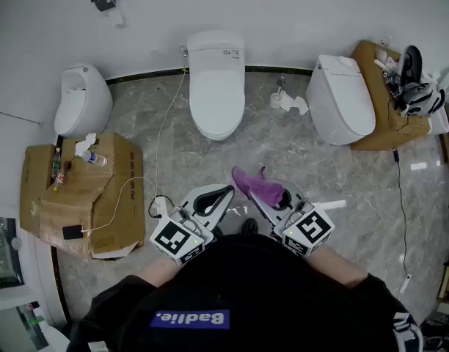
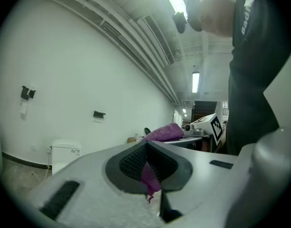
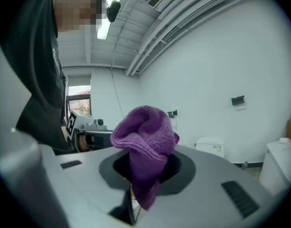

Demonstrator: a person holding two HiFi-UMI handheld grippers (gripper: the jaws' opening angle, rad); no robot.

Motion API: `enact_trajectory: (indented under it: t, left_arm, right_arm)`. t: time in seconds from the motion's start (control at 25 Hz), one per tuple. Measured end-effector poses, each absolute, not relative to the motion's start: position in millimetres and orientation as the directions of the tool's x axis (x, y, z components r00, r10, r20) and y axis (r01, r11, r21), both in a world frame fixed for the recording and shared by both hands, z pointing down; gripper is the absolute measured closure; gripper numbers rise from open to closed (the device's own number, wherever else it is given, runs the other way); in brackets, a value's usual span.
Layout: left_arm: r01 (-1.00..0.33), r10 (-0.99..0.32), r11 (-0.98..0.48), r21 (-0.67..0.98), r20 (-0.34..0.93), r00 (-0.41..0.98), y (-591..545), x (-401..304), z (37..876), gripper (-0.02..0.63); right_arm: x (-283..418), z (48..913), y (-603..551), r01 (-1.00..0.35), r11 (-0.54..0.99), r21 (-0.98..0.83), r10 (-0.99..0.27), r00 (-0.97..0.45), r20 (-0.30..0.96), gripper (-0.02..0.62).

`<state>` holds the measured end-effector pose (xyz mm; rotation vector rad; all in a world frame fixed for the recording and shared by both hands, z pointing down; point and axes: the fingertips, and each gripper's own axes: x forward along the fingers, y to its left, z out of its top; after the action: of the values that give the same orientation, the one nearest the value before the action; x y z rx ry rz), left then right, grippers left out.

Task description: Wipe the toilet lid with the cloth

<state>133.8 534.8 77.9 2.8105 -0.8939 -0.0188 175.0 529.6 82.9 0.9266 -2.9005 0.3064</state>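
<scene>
Cloth (image 3: 144, 137), purple and fluffy, is bunched up in the right gripper (image 3: 140, 175), whose jaws are clenched on it. Most of the cloth puffs up above the jaws and a short tail hangs below them. A thin corner of the same cloth runs across to the left gripper (image 2: 146, 165), whose jaws are closed tight with that purple corner pinched between the dark pads. The two grippers are held close together, roughly level, just in front of a person in a black top (image 1: 246, 292). They are over a grey marble floor (image 1: 298, 152).

Ahead, against a white wall (image 1: 48, 20), stands the white toilet (image 1: 217, 57) with its lid (image 1: 217, 97) down, well apart from the cloth and both grippers. Another white toilet (image 1: 340, 100) stands to its right and a rounded white one (image 1: 81, 103) to its left. A flattened cardboard box (image 1: 107, 204) lies on the floor at the left, with a plastic bottle (image 1: 95, 158) on top. A white cable (image 1: 166, 123) trails from the wall across the floor.
</scene>
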Motion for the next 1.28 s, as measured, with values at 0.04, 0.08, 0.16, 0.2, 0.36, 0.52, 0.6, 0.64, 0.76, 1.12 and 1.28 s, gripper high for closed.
enact_trajectory:
  t: [0.04,0.08,0.16,0.2,0.36,0.52,0.6,0.64,0.76,1.12,1.28]
  left_arm:
    - [-0.571,-0.573,-0.8,0.185,0.046,0.818,535.2,133.9,77.6,0.589]
    - [-0.57,-0.573,-0.801,0.184,0.046,0.819,535.6,134.0,77.4,0.589]
    - [-0.567,-0.57,-0.803,0.182,0.043,0.821,536.4,133.9,77.8,0.589]
    - [-0.566,-0.568,-0.805,0.181,0.042,0.822,536.8,133.9,78.2,0.589]
    - [-0.573,-0.575,-0.801,0.175,0.048,0.817,536.9,135.2,77.6,0.589]
    - [-0.576,-0.578,-0.798,0.174,0.048,0.815,536.3,136.4,77.2,0.589]
    - [-0.582,-0.583,-0.794,0.177,0.047,0.811,534.6,137.0,76.3,0.589]
    - [-0.583,-0.585,-0.793,0.178,0.047,0.809,533.7,137.8,76.3,0.589]
    - [-0.593,-0.594,-0.786,0.175,0.053,0.802,531.0,141.2,75.3,0.589]
    - [-0.635,-0.635,-0.755,0.163,0.061,0.77,515.1,161.1,78.1,0.589]
    - [-0.67,-0.672,-0.721,0.175,0.06,0.738,502.6,170.6,82.9,0.589]
  right_arm:
    - [174.9,82.8,529.9,-0.581,0.797,-0.165,-0.565,-0.814,0.138,0.537]
    - [174.6,82.8,530.2,-0.581,0.797,-0.165,-0.564,-0.814,0.138,0.537]
    - [173.4,82.5,530.5,-0.581,0.797,-0.166,-0.564,-0.814,0.138,0.537]
    - [172.7,82.4,530.6,-0.58,0.797,-0.166,-0.564,-0.814,0.137,0.537]
    - [172.8,83.5,531.2,-0.574,0.801,-0.168,-0.558,-0.819,0.134,0.536]
    - [173.9,83.8,530.8,-0.57,0.803,-0.175,-0.555,-0.822,0.132,0.535]
    - [174.7,85.0,529.5,-0.564,0.804,-0.189,-0.548,-0.826,0.133,0.535]
    - [175.3,85.6,528.8,-0.56,0.805,-0.197,-0.544,-0.828,0.134,0.536]
    - [179.1,85.8,527.5,-0.55,0.809,-0.206,-0.534,-0.835,0.132,0.535]
    - [203.4,85.7,509.3,-0.527,0.825,-0.203,-0.518,-0.849,0.101,0.536]
    - [217.0,92.4,496.9,-0.516,0.83,-0.21,-0.507,-0.856,0.1,0.535]
